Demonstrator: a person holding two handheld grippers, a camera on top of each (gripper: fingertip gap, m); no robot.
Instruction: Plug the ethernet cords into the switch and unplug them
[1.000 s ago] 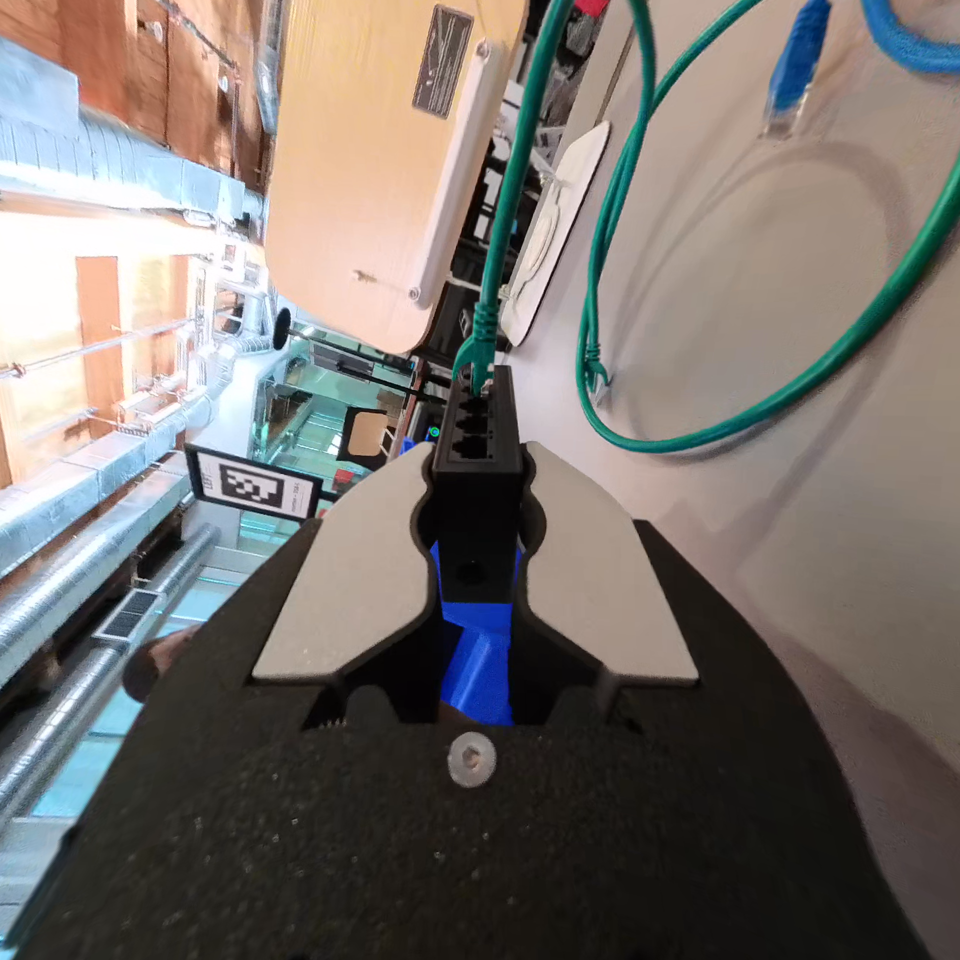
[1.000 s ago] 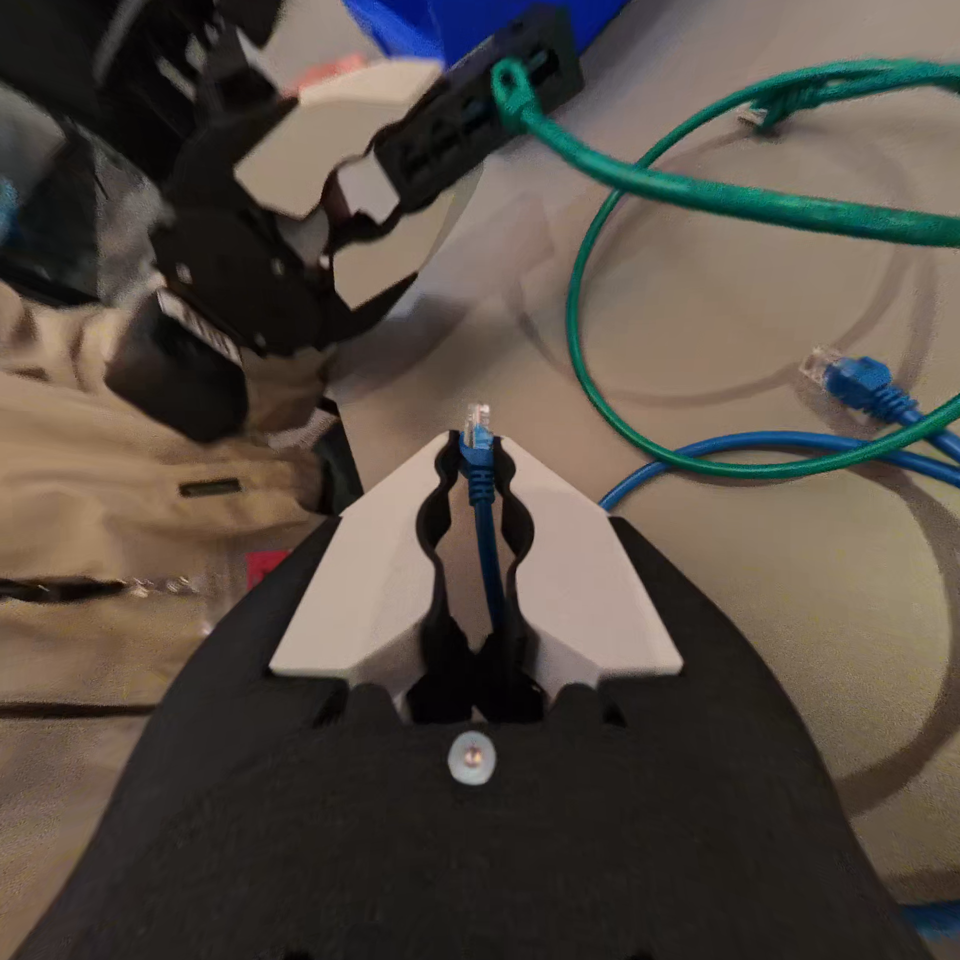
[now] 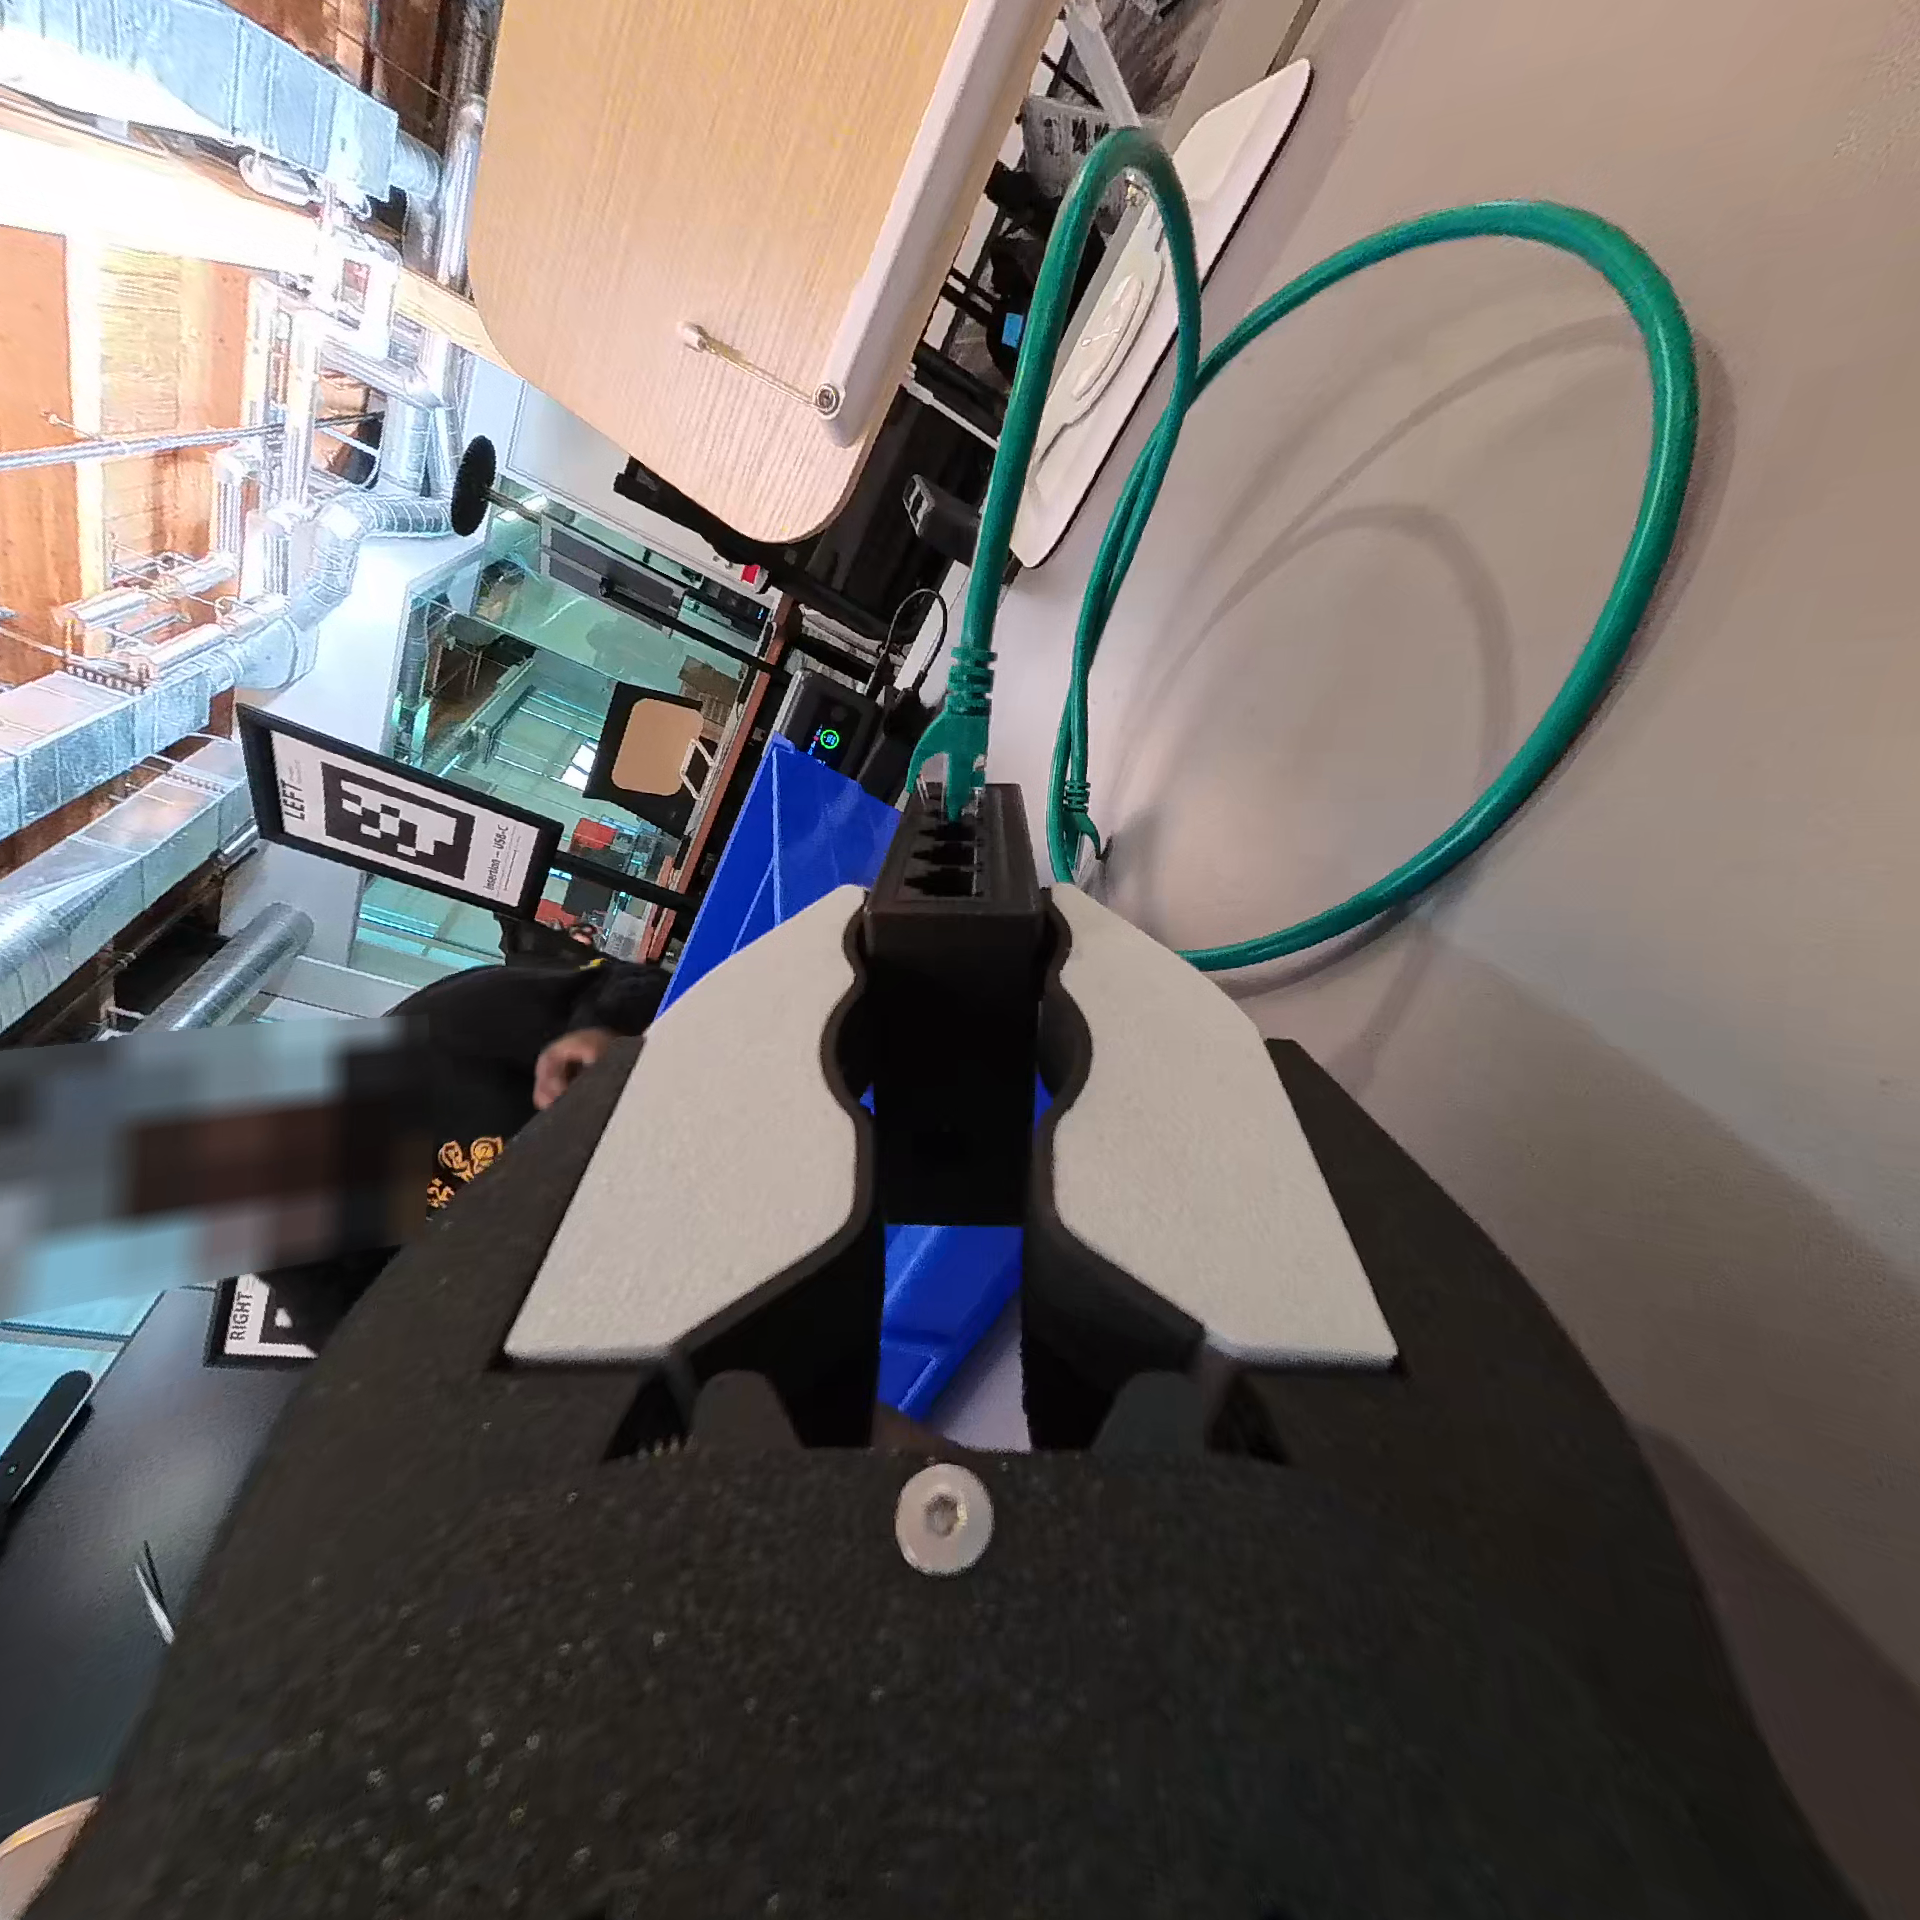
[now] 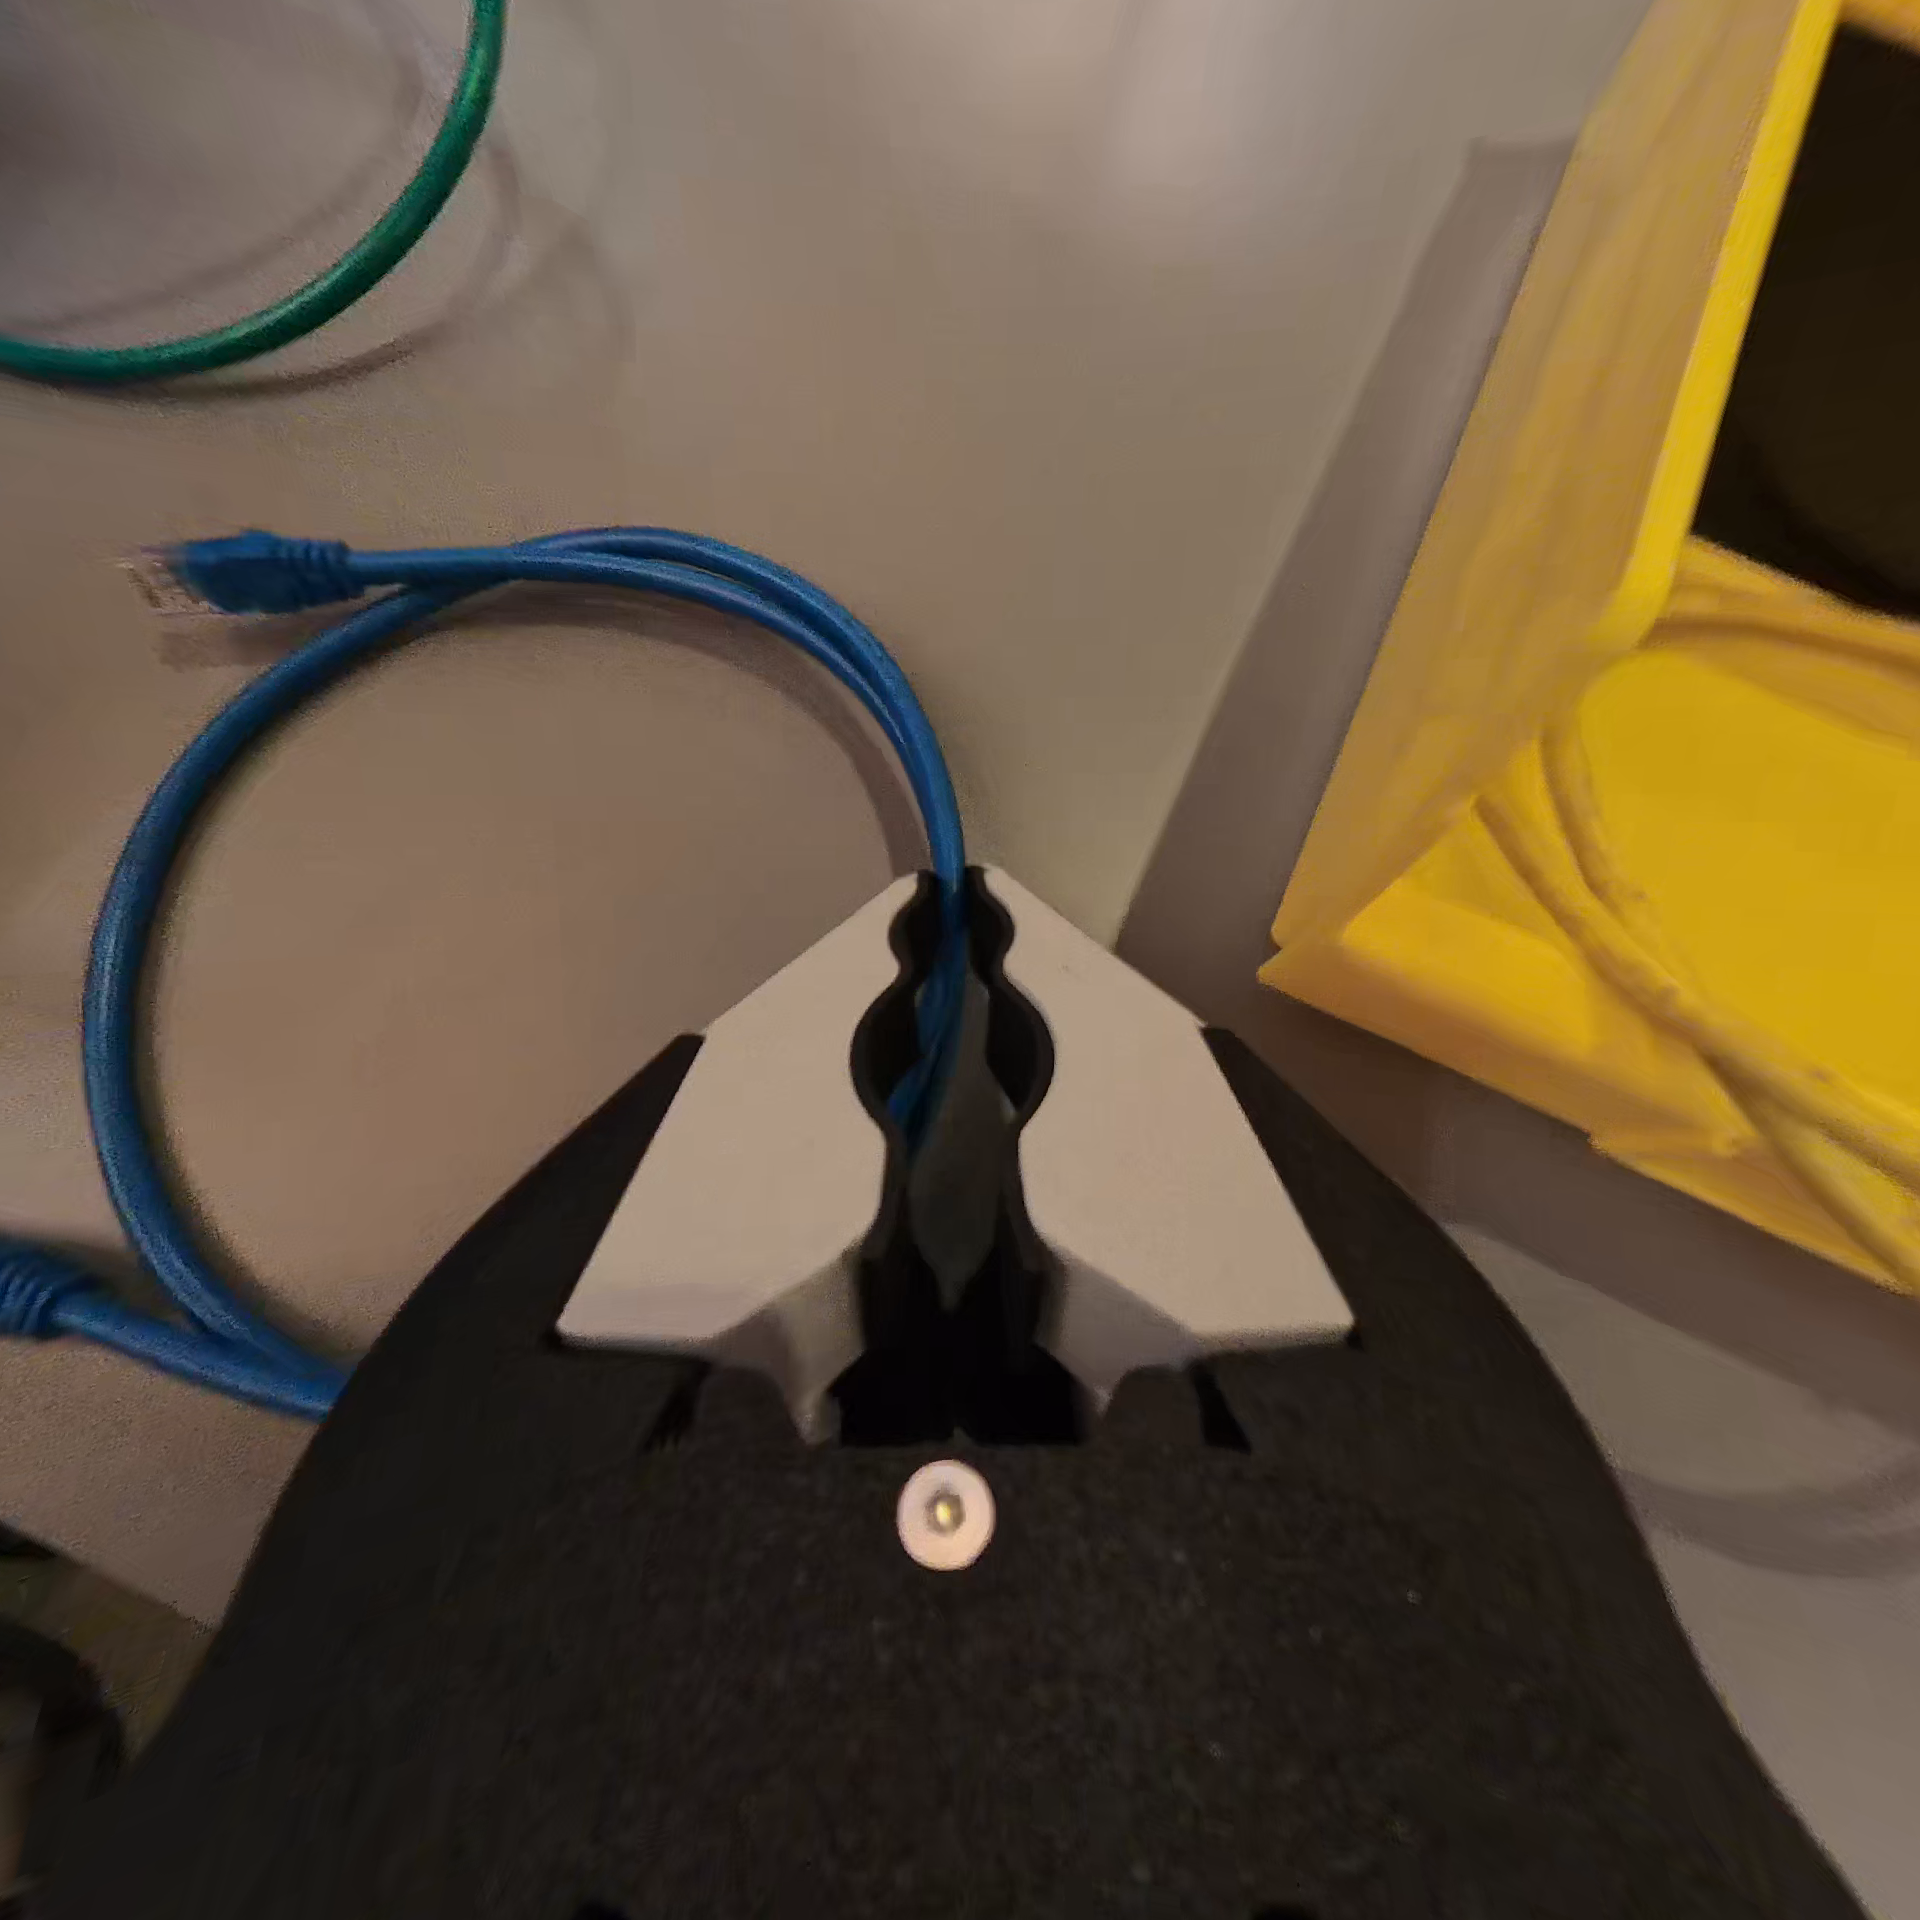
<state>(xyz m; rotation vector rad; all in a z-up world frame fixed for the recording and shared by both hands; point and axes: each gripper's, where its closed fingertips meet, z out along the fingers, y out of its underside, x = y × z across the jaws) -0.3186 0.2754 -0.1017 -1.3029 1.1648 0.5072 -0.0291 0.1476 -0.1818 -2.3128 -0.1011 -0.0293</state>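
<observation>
One green cord [image 3: 1023,436] plugged into switch [image 3: 956,894], left gripper [image 3: 951,940] clamping it; right gripper [image 4: 951,894] pinches blue cord [image 4: 156,831], seemingly unplugged.

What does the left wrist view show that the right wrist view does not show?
Only the left wrist view shows the black switch held in the left tool, with the green cord's plug in its farthest port, and a blue bin behind.

Only the right wrist view shows the blue ethernet cord pinched in the right tool, and a yellow bin.

Both show the green ethernet cord on the grey table.
</observation>
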